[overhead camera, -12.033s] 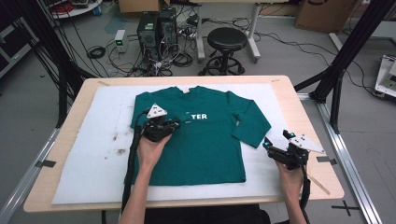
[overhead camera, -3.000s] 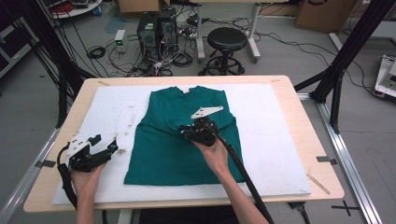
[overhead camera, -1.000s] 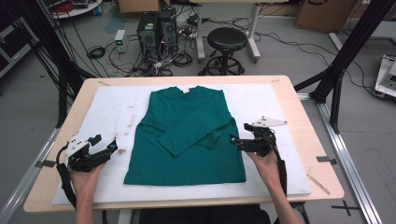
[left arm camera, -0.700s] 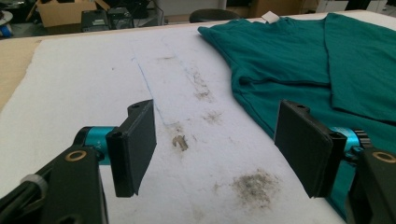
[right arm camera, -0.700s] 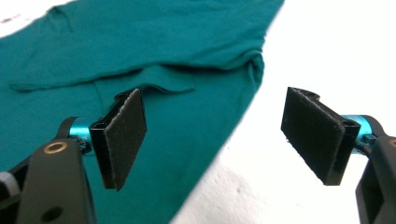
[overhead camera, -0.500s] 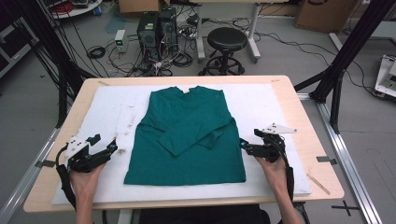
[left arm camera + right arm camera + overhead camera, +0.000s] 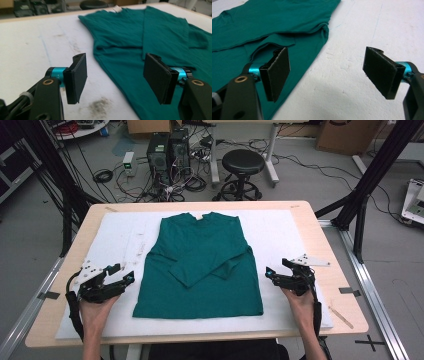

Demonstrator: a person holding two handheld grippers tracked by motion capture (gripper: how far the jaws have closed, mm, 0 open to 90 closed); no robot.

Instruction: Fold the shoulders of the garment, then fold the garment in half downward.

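**Shirt folded on pad; both grippers wide and empty**

You find the green shirt (image 7: pixel 200 265) lying flat at the middle of the white pad (image 7: pixel 280 230), which covers the wooden table (image 7: pixel 320 225). Both sleeves are folded in across the body. A small white neck tag (image 7: pixel 116 9) sits at the collar; any writing on it is too small to read. No lettering is visible on the upward face of the shirt.

Your left gripper (image 7: pixel 125 279) rests over the pad, just beside the shirt's left edge. Its jaws stand wide, have just been closing slightly, and hold nothing. In the left gripper view, the shirt's edge runs between them, untouched.

Your right gripper (image 7: pixel 272 272) rests just beside the shirt's right edge. Its jaws stand wide apart and hold nothing.
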